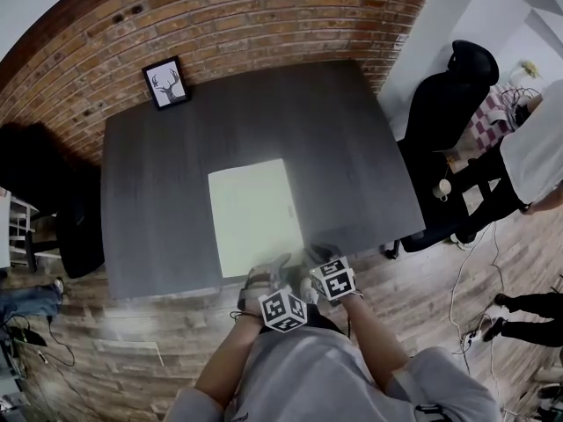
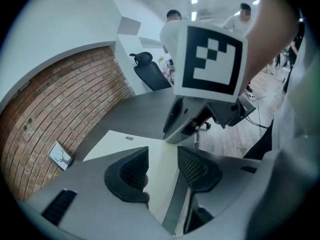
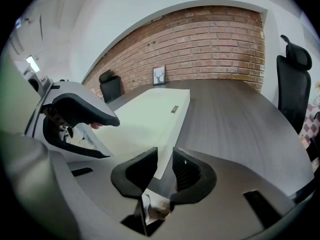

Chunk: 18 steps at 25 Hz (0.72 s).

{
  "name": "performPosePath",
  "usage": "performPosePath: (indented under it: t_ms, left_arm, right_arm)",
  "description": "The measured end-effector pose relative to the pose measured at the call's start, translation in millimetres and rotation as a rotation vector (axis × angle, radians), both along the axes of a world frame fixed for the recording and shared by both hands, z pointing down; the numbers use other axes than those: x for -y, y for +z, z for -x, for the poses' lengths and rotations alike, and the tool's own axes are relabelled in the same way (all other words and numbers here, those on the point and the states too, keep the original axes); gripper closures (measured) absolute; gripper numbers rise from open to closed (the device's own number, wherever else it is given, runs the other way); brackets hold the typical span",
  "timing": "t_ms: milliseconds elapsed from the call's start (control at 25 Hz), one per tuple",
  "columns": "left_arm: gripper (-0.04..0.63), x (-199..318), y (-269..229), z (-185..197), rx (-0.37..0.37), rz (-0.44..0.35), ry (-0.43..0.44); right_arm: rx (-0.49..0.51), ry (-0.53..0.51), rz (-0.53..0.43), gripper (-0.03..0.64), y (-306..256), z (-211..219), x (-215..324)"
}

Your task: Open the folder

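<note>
A pale, closed folder (image 1: 251,214) lies flat on the dark grey table (image 1: 352,148), near its front edge. Both grippers hover at the folder's near edge, close together. My left gripper (image 1: 268,271) is open; in the left gripper view (image 2: 162,166) the folder (image 2: 125,141) shows through the gap between the jaws. My right gripper (image 1: 315,255) sits by the folder's near right corner. Its jaws (image 3: 164,171) stand a narrow gap apart, with the folder's (image 3: 145,111) corner in line with that gap. Neither gripper holds anything.
A framed deer picture (image 1: 166,83) leans against the brick wall at the table's far left corner. A black office chair (image 1: 449,95) stands off the right side, another dark chair (image 1: 53,200) at the left. A person (image 1: 537,148) sits beyond the right chair.
</note>
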<state>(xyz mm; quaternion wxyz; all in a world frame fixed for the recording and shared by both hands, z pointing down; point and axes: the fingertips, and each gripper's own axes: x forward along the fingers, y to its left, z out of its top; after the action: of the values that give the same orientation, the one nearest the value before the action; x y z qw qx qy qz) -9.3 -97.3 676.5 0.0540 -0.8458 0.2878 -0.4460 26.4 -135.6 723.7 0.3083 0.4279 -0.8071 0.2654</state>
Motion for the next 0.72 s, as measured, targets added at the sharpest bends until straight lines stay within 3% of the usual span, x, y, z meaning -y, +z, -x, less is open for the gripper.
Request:
performPosePath:
  t_ms: [440,720]
  left_arm:
    - [0.419,-3,27,-14,0.153,-0.05,0.113]
    - [0.425,0,41,-12,0.238,-0.097,0.11]
  right_arm:
    - [-0.014,-0.017,0.008,0.548,-2,3,0]
    - [-0.012,-0.017,-0.007,0.548,1,2,2]
